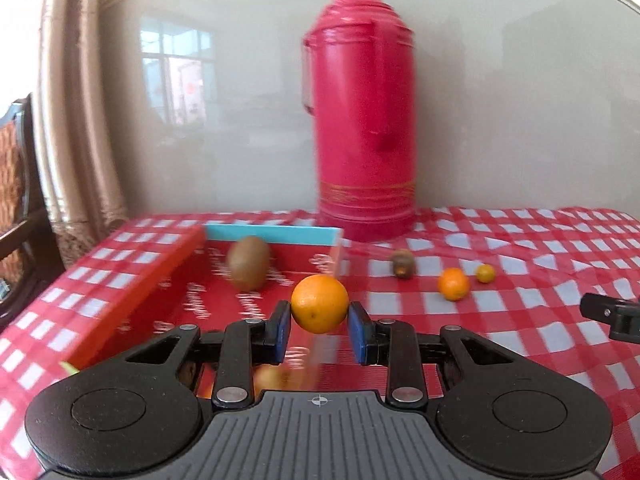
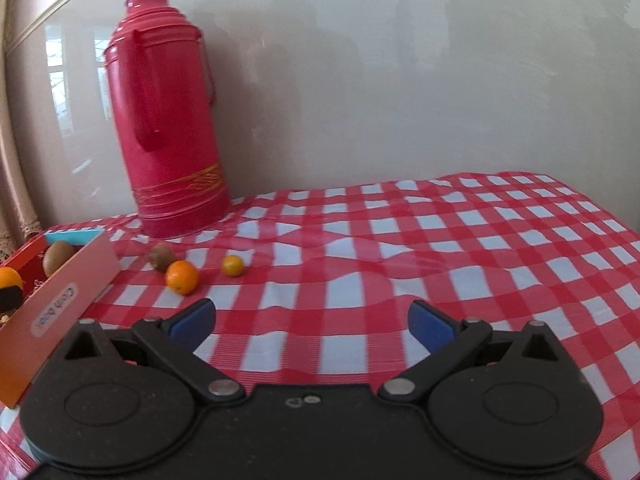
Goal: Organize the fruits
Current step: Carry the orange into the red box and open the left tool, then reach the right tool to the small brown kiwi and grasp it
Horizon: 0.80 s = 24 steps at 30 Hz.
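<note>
Left wrist view looks straight down the left tool (image 1: 319, 330), whose blue pads (image 1: 283, 328) are clamped on an orange (image 1: 319, 309), one pad pressing each side, with the fruit held above the open red box (image 1: 160, 280). Only this view shows the box's inside plainly: a kiwi (image 1: 249, 263) lies toward the far end, near the blue end wall, and blurred yellowish fruit shows below the tool's links (too smeared to name). Right wrist view shows what the other cannot: the right tool (image 2: 311, 322) with its two blue fingers spread wide apart and nothing between them, hovering over a bare stretch of the red-and-white checked cloth on the worktop (image 2: 440, 240). From this side the box (image 2: 68, 300) appears at the left edge, its outer wall bearing a label, with the boxed kiwi (image 2: 58, 258) and the held orange (image 2: 10, 280) peeking over it. Both views catch the three fruits outside the box: a second kiwi (image 1: 403, 264) (image 2: 161, 257), a small orange (image 1: 453, 284) (image 2: 182, 277) just beside it, and a smaller yellow citrus (image 1: 485, 273) (image 2: 232, 265) a little apart. A tall red thermos (image 1: 362, 112) (image 2: 172, 120) stands behind them against the wall.
</note>
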Each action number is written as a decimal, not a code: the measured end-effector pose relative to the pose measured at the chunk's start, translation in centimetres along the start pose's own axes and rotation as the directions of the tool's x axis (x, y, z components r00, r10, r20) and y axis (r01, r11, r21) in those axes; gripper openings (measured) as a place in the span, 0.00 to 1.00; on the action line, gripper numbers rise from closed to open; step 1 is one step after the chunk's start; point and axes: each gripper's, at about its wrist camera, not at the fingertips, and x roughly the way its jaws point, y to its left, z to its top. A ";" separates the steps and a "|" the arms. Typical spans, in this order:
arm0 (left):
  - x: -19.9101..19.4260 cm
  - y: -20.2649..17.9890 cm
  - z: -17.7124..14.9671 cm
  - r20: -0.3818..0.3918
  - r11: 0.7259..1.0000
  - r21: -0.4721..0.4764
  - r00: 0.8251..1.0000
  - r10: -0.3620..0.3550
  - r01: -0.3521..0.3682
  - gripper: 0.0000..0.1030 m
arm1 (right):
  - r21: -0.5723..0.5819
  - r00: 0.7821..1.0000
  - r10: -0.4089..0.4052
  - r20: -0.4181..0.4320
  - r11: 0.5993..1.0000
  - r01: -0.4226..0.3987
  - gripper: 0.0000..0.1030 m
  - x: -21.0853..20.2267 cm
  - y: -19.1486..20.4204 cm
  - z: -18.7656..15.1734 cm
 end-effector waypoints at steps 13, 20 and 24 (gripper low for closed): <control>-1.9 8.0 -1.6 0.068 0.986 -0.079 0.986 0.153 -0.148 1.00 | -0.050 0.999 0.048 0.009 0.998 -0.047 0.94 0.1 4.6 -0.5; -1.2 9.8 -1.9 0.052 0.981 -0.096 0.983 0.177 -0.171 1.00 | -0.057 0.999 0.053 0.000 0.997 -0.053 0.95 0.5 5.4 -0.8; -1.2 10.2 -2.1 0.050 0.978 -0.109 0.982 0.184 -0.177 1.00 | -0.061 0.998 0.058 0.006 0.997 -0.057 0.95 0.5 5.5 -0.6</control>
